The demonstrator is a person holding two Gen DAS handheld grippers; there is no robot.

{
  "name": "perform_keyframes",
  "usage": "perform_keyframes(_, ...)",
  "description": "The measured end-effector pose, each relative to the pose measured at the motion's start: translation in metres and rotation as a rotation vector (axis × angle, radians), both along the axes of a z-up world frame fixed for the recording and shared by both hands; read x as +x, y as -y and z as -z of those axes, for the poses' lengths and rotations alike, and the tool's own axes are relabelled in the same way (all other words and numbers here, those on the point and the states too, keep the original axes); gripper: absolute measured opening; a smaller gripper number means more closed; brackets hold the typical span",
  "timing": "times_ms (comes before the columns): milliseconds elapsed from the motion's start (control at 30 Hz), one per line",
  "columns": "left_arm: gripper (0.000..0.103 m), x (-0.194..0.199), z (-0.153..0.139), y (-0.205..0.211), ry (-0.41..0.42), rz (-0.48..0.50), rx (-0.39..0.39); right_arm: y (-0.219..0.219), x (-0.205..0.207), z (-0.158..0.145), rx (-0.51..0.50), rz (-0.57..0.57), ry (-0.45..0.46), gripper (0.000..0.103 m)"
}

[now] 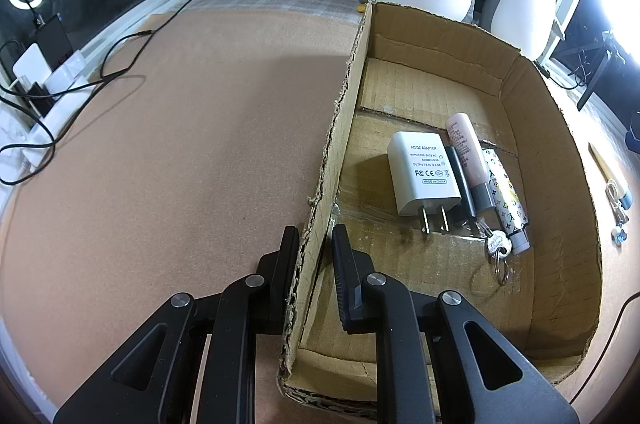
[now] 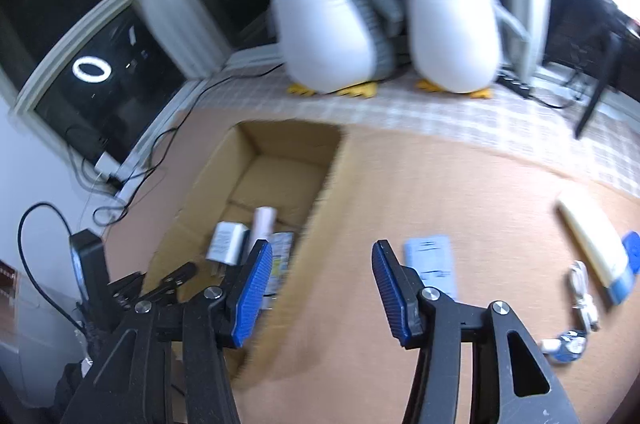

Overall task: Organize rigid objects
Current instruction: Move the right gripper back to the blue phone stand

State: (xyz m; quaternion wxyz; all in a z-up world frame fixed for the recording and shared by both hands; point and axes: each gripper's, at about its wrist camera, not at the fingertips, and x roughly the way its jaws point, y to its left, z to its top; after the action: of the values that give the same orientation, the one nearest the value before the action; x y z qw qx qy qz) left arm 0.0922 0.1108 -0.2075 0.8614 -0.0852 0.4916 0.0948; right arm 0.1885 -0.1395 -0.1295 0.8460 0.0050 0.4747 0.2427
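Observation:
An open cardboard box (image 1: 440, 36) lies on the brown mat. My left gripper (image 1: 315, 236) is shut on its left wall, one finger outside and one inside. On the box floor lie a white AC adapter (image 1: 422, 180), a black tube (image 1: 462, 188), a pink tube (image 1: 468, 160), a patterned tube (image 1: 506, 200) and a key on a ring (image 1: 498, 248). In the blurred right wrist view my right gripper (image 2: 322, 256) stands open over the mat beside the box (image 2: 200, 192), with nothing between its blue pads.
Right of the box on the mat lie a white packet (image 2: 432, 264), a cream tube with a blue cap (image 2: 592, 244), a coiled white cable (image 2: 582, 296) and a small blue-white item (image 2: 568, 342). Two plush penguins (image 2: 328, 24) stand by the window. Black cables (image 1: 120, 64) trail at the left.

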Motion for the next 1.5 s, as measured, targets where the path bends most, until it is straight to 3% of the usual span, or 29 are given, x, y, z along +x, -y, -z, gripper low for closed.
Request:
perform_keyframes(100,0.016,0.000,0.000,0.000,0.000,0.000,0.001,0.019,0.004,0.000,-0.027,0.030,0.023,0.049)
perform_keyframes(267,0.016,0.000,0.000,0.000,0.000,0.000,0.001,0.035,0.008,0.007,-0.098,0.049,0.048,0.065)
perform_keyframes(567,0.016,0.000,-0.001,0.000,-0.002,0.001,0.007,0.039,0.016,0.040,-0.240,0.063,0.005,0.065)
perform_keyframes(1067,0.016,0.000,-0.001,0.002,-0.002,-0.001,0.007,0.014,0.029,0.084,-0.364,0.055,-0.051,0.065)
perform_keyframes(1200,0.016,0.000,-0.001,0.002,-0.002,-0.001,0.007,0.011,0.032,0.088,-0.381,0.058,-0.063,0.064)
perform_keyframes(1500,0.016,0.000,-0.001,0.002,-0.002,-0.001,0.008,0.005,0.036,0.089,-0.389,0.039,-0.082,0.045)
